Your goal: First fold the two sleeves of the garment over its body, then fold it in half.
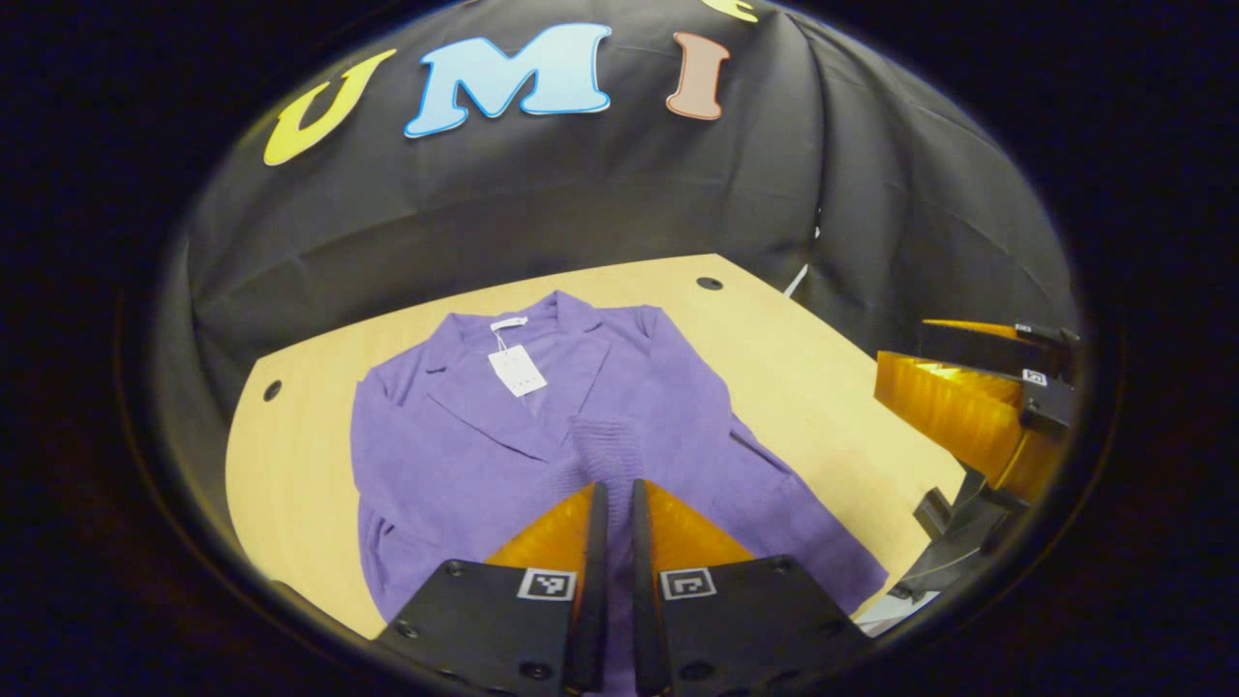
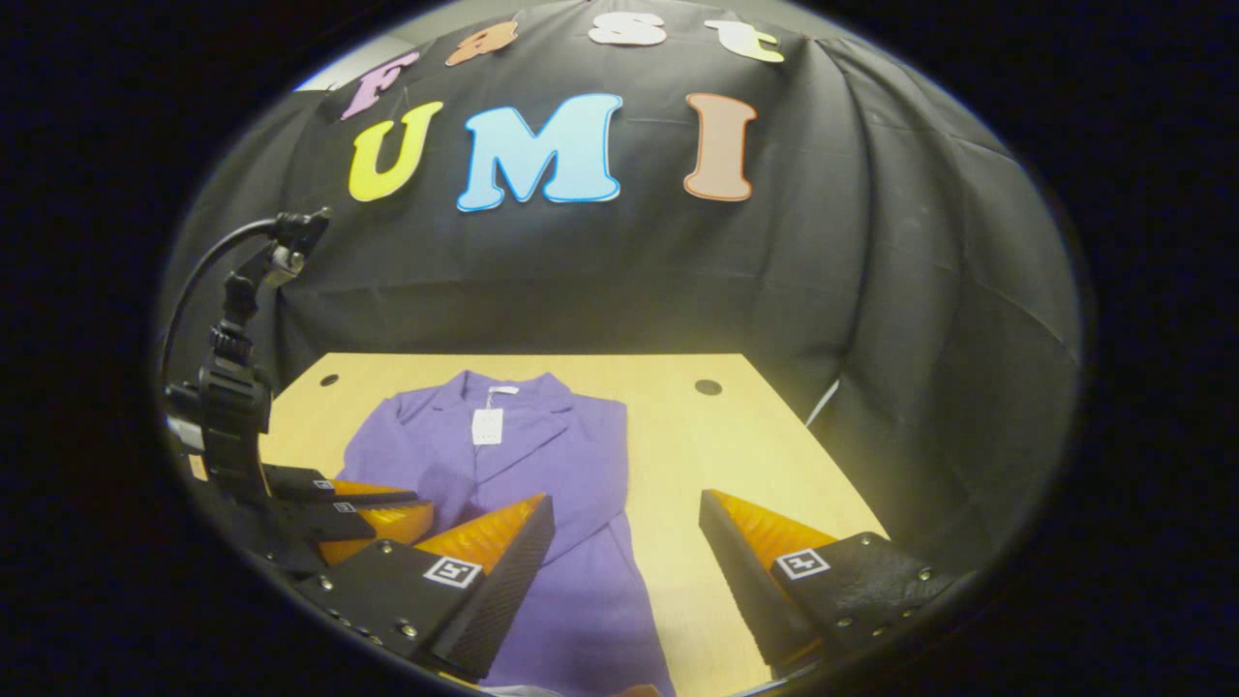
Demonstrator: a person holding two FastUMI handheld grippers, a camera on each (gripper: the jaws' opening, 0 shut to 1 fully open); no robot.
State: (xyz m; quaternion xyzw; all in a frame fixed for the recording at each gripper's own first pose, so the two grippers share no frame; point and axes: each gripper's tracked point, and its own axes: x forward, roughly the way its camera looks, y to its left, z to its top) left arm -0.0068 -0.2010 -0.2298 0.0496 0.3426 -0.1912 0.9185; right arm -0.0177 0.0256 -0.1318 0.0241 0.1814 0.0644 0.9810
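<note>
Left gripper view: left gripper (image 1: 612, 503) fingers nearly closed with a thin gap, over the purple jacket's (image 1: 484, 436) folded sleeve (image 1: 608, 450), grip on cloth unclear. Right gripper view: right gripper (image 2: 627, 528) wide open, empty, above the jacket lying flat on the wooden table (image 2: 716, 455); black cloth wall (image 2: 871, 290) from 9 to 3 o'clock, camera mount (image 2: 232, 387) at 9.

I counted one jacket (image 1: 503, 436) on one table (image 1: 794, 368), and one tag (image 1: 516, 371) hung at the jacket's collar. The table had two holes, one (image 1: 710, 284) off the jacket's right shoulder and one (image 1: 272, 390) off its left. I had two claws: my left (image 1: 613, 503) over the jacket's hem, my right (image 2: 624, 528) past its edge. Each claw had two fingers.
</note>
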